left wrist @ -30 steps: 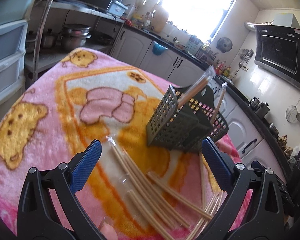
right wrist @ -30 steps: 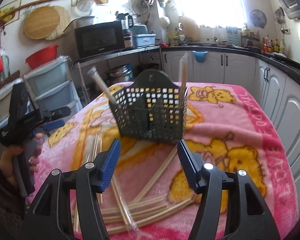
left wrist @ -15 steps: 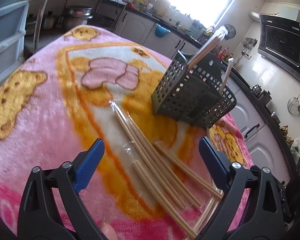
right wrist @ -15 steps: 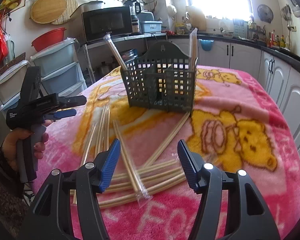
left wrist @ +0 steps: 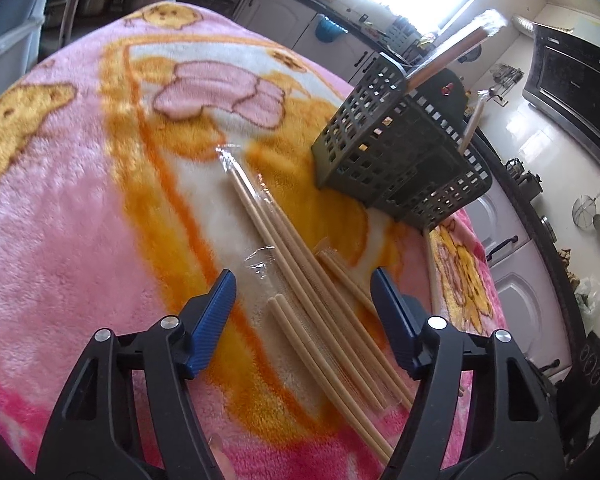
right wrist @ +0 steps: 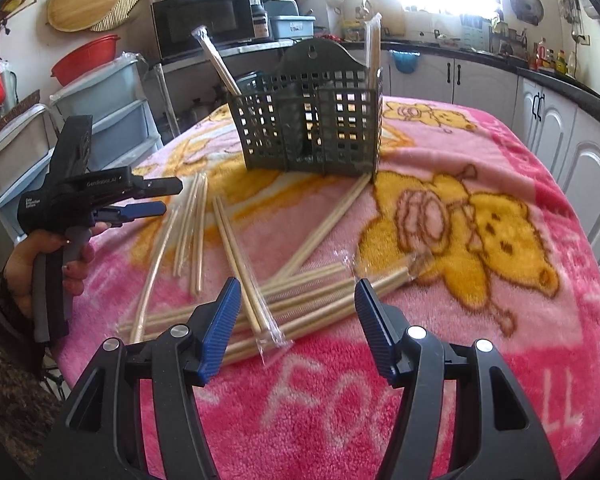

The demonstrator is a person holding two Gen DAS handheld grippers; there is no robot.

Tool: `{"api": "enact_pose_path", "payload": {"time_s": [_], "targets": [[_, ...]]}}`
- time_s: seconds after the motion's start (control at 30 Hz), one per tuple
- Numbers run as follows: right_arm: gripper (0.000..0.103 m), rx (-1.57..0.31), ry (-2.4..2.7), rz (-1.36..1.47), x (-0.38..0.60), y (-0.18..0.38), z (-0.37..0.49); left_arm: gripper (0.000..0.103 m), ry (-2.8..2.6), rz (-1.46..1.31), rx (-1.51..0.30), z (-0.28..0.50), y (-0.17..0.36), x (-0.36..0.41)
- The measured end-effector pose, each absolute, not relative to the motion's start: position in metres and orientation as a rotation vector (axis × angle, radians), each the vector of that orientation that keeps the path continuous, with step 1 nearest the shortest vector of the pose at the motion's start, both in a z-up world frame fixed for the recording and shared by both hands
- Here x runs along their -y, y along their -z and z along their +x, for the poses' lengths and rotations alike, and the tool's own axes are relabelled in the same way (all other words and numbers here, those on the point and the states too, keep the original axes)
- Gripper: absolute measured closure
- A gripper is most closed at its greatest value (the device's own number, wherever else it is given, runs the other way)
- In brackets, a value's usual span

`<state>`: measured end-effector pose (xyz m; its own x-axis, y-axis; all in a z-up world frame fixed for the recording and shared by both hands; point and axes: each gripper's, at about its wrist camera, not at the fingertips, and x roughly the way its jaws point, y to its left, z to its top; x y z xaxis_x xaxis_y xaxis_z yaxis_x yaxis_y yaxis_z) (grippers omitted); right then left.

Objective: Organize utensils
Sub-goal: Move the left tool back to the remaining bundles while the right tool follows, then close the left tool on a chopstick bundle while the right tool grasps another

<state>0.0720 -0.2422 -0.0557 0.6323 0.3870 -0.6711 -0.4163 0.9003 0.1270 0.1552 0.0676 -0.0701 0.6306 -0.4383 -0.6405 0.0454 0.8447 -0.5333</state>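
- left gripper [left wrist: 304, 292]: jaws apart, just been closing in, with wrapped chopsticks [left wrist: 300, 276] lying between them on the pink blanket [left wrist: 80, 220], not pinched.
- right gripper [right wrist: 296, 300]: jaws apart above more wrapped chopsticks [right wrist: 300, 300] near the blanket's front edge.
- dark green utensil basket [right wrist: 312, 128]: upright toward the far edge, two wrapped pairs leaning inside.

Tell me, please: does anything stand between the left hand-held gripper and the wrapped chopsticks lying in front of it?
Nothing visible does. The left hand-held gripper is open over the wrapped chopsticks, with only the pink blanket below them.
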Motion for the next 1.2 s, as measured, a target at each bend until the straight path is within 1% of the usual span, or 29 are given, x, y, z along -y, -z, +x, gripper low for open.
{"api": "enact_pose_path", "payload": {"time_s": [0.13,0.23,0.3,0.37,0.43,0.53,0.57,0.63,0.7,0.77,0.9,0.97,1.03,1.17,1.2], "targets": [[0.047,-0.779,-0.472,-0.036,0.242,0.061,0.070,0.047,0.291,-0.526,-0.855,0.160,0.074,-0.070],[0.052,-0.805,-0.492,-0.017,0.242,0.066,0.070,0.051,0.287,-0.549,-0.855,0.163,0.077,-0.074],[0.059,-0.828,-0.507,-0.012,0.241,0.071,0.070,0.054,0.285,-0.565,-0.855,0.165,0.079,-0.076],[0.062,-0.837,-0.518,-0.020,0.239,0.072,0.068,0.056,0.281,-0.565,-0.854,0.166,0.079,-0.077],[0.065,-0.838,-0.532,-0.033,0.236,0.073,0.066,0.063,0.272,-0.561,-0.853,0.166,0.080,-0.077],[0.069,-0.845,-0.540,-0.039,0.233,0.074,0.063,0.069,0.264,-0.564,-0.854,0.168,0.080,-0.078],[0.071,-0.846,-0.542,-0.040,0.233,0.074,0.063,0.069,0.261,-0.564,-0.854,0.168,0.081,-0.079],[0.075,-0.849,-0.541,-0.047,0.232,0.076,0.062,0.074,0.254,-0.562,-0.855,0.168,0.082,-0.080],[0.082,-0.853,-0.545,-0.045,0.233,0.076,0.061,0.076,0.251,-0.560,-0.855,0.168,0.082,-0.081],[0.083,-0.857,-0.555,-0.036,0.234,0.077,0.060,0.078,0.245,-0.555,-0.855,0.167,0.083,-0.082],[0.093,-0.857,-0.559,-0.014,0.237,0.076,0.062,0.083,0.241,-0.548,-0.855,0.166,0.083,-0.083],[0.095,-0.846,-0.551,-0.004,0.240,0.073,0.062,0.087,0.240,-0.550,-0.857,0.166,0.084,-0.084],[0.095,-0.831,-0.544,0.014,0.243,0.069,0.064,0.092,0.241,-0.556,-0.858,0.165,0.084,-0.087],[0.095,-0.800,-0.532,0.031,0.249,0.061,0.066,0.097,0.250,-0.564,-0.852,0.161,0.082,-0.089],[0.095,-0.789,-0.530,0.033,0.249,0.058,0.067,0.100,0.252,-0.563,-0.848,0.160,0.081,-0.089]]}}
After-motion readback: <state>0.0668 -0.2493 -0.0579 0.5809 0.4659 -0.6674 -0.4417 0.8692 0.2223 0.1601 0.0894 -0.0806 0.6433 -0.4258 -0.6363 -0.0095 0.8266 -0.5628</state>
